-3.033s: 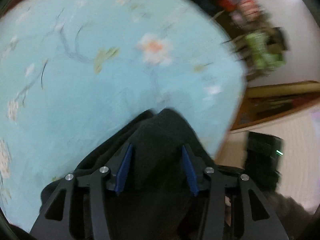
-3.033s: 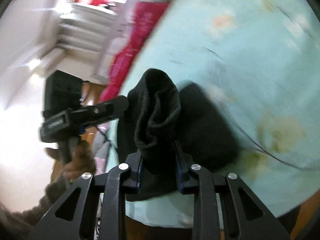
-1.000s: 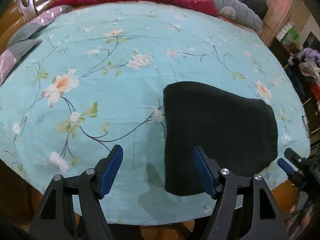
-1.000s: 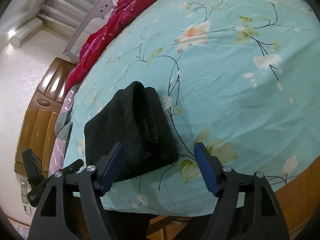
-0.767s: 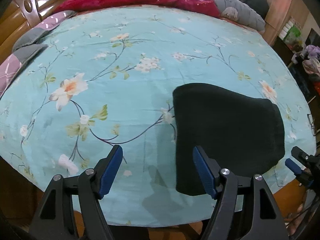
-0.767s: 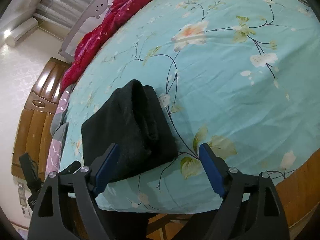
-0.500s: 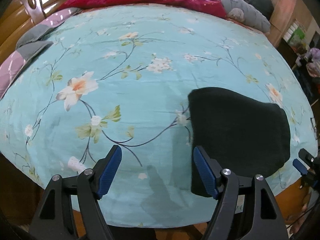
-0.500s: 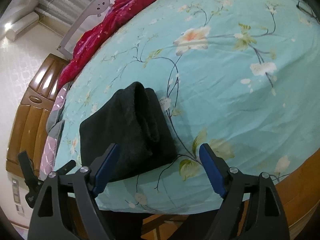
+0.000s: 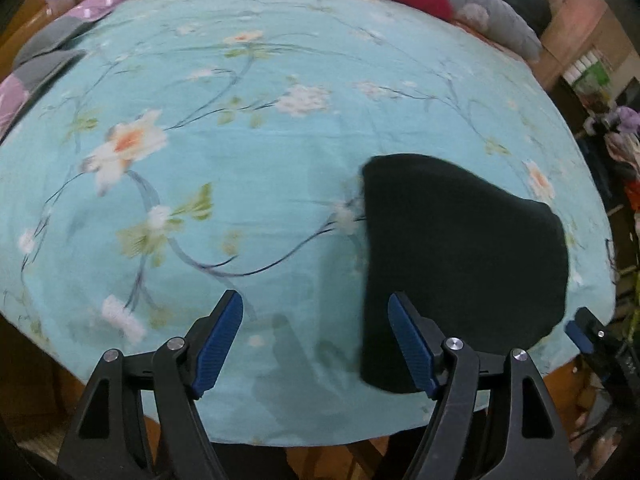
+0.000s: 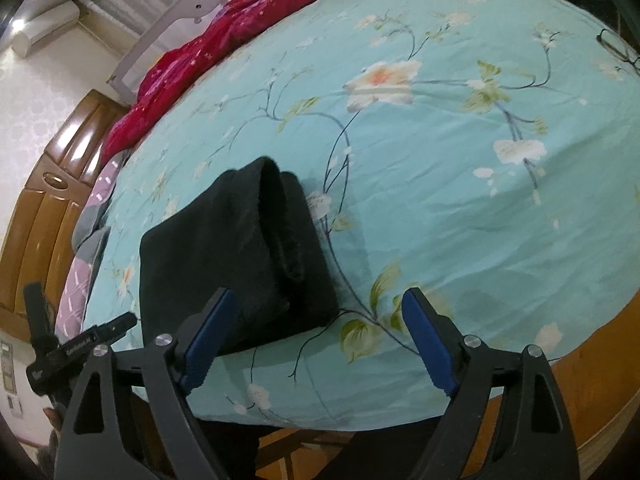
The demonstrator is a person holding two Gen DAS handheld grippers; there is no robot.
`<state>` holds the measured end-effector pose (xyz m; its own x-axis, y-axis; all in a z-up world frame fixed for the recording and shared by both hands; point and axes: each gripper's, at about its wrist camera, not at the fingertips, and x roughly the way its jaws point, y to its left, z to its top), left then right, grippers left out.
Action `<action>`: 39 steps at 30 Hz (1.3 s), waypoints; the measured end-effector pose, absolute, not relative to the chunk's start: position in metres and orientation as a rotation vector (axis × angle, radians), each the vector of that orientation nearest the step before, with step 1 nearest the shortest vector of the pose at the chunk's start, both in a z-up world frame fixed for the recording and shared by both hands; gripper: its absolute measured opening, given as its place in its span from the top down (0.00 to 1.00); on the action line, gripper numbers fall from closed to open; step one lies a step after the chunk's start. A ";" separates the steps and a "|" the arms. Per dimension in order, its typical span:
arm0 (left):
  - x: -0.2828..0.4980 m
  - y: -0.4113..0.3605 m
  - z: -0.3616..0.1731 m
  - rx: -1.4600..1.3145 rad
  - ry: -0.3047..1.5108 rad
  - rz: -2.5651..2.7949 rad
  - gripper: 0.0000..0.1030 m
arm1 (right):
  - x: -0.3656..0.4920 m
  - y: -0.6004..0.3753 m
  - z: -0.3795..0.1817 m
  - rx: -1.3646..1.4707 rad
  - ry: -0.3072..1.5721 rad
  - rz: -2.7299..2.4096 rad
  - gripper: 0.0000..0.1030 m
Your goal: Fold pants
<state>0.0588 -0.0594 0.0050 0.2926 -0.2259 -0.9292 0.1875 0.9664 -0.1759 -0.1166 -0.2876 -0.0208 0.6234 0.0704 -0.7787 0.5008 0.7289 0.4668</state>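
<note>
The black pants [image 9: 460, 248] lie folded into a thick bundle on the teal flowered bed sheet [image 9: 240, 160], near its front edge. My left gripper [image 9: 316, 304] hovers open over bare sheet, the bundle just past its right finger. In the right wrist view the pants [image 10: 240, 248] show their stacked folded edges. My right gripper [image 10: 320, 300] has its jaws opening; a corner of the bundle lies below and between them, clear of the pads. Each gripper shows in the other's view: the right one [image 9: 588, 332] and the left one [image 10: 80, 344].
A red blanket [image 10: 192, 64] and grey pillows [image 9: 492, 20] lie at the far end of the bed. The wooden headboard [image 10: 40, 220] stands at the left. Glasses [image 10: 618, 46] rest on the sheet at far right. The wooden bed frame [image 10: 592, 380] borders the front edge.
Three seconds ago both grippers were shut on the pants; now both are off them. Over the last second the left gripper drifted left of the bundle and the right jaws widened.
</note>
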 end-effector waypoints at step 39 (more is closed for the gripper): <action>0.101 -0.113 -0.009 -0.123 1.279 -0.351 0.35 | -0.040 -0.293 -0.017 0.629 0.907 -0.116 0.59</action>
<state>0.1011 -0.1127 -0.0090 0.2430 -0.3235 -0.9145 0.1878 0.9406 -0.2829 -0.0402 -0.2932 -0.0174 0.6232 0.1630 -0.7648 0.3508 0.8158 0.4598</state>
